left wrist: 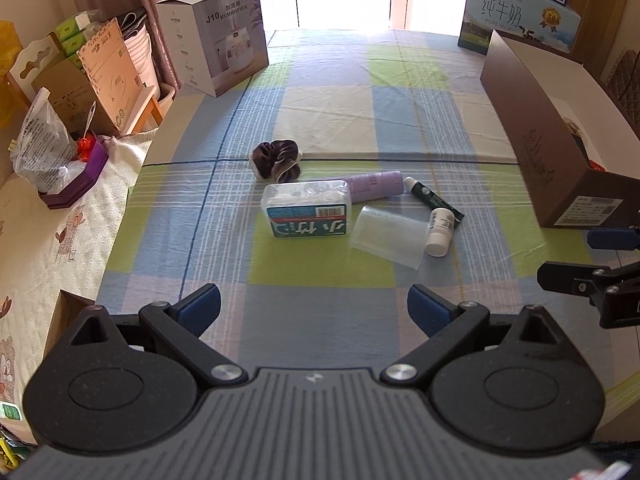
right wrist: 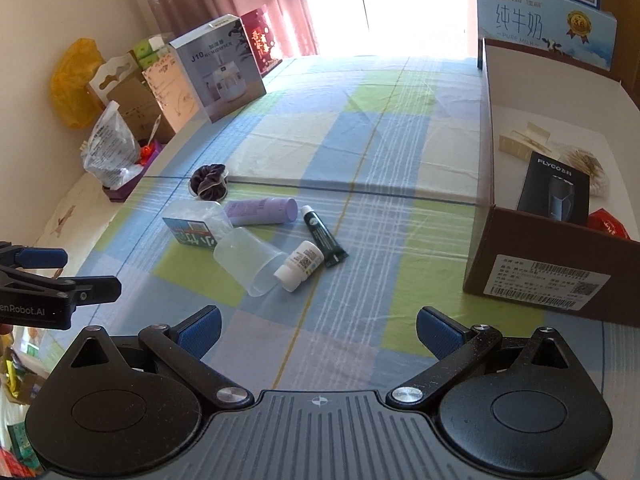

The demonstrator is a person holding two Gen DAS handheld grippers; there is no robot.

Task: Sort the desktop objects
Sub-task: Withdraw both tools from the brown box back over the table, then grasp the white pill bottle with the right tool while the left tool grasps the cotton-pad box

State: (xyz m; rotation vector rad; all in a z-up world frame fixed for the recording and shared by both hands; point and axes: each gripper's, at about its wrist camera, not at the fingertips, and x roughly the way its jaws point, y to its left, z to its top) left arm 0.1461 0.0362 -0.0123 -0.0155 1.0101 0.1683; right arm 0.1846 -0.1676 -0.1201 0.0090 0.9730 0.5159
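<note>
Both grippers hang above the near part of the checked tablecloth (left wrist: 320,92) and hold nothing. On the left gripper (left wrist: 314,310) the two blue-padded fingers stand wide apart, and the right gripper (right wrist: 318,332) is spread in the same way, with only cloth between its fingers.

At the right side of the table stands a brown cardboard box (right wrist: 540,264) with white inner walls and a printed label on its near end. Inside it lies a black shaver package (right wrist: 554,196) marked FLYCO, beside a small cream carton (right wrist: 522,140), a clear bag of pale sticks (right wrist: 588,168) and something red (right wrist: 608,224) at the near corner; what the red thing is I cannot tell.

The things to sort lie in a loose group in the middle of the cloth, well apart from the box. A dark purple scrunchie (left wrist: 276,160) with a white part is farthest. Nearer is a clear plastic case (left wrist: 306,210) with a blue and white label, and a lilac tube (left wrist: 370,186) lies behind it. A clear plastic cup (left wrist: 386,236) lies on its side, just beside a small white bottle (left wrist: 440,232), also on its side. A thin dark green tube (left wrist: 434,198) with a white cap lies between the lilac tube and the bottle.

A humidifier box (left wrist: 218,36) stands at the far left corner and a milk carton (left wrist: 520,20) at the far right.
</note>
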